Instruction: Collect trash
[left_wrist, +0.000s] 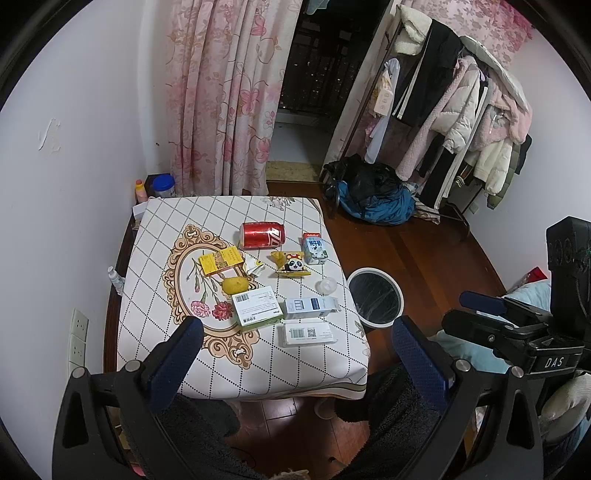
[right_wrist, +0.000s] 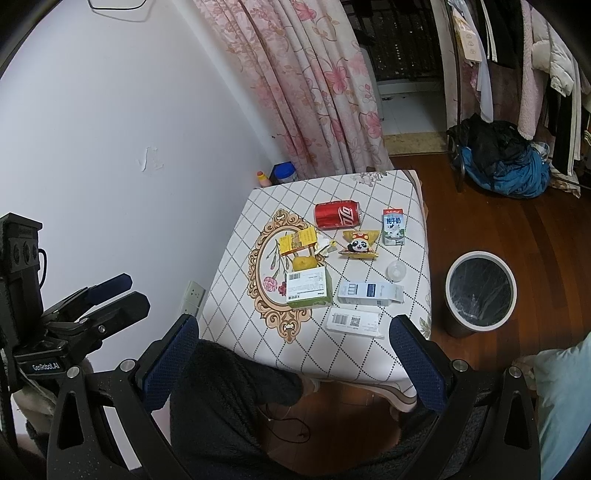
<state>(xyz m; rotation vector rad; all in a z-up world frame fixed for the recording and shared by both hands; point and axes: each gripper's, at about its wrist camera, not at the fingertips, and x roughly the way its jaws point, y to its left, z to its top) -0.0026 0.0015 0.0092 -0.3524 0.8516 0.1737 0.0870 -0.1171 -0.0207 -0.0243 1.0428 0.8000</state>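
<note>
Trash lies on a small table with a diamond-pattern cloth: a red soda can on its side, a milk carton, a panda snack wrapper, a yellow box, a yellow fruit, a green box, a blue-and-white carton and a flat white box. My left gripper and right gripper hang open above the table's near edge, holding nothing.
A white-rimmed trash bin with a black liner stands on the wood floor right of the table. A clothes rack, a heap of dark and blue clothes, floral curtains and a white wall bound the space. The person's dark-trousered legs sit below the grippers.
</note>
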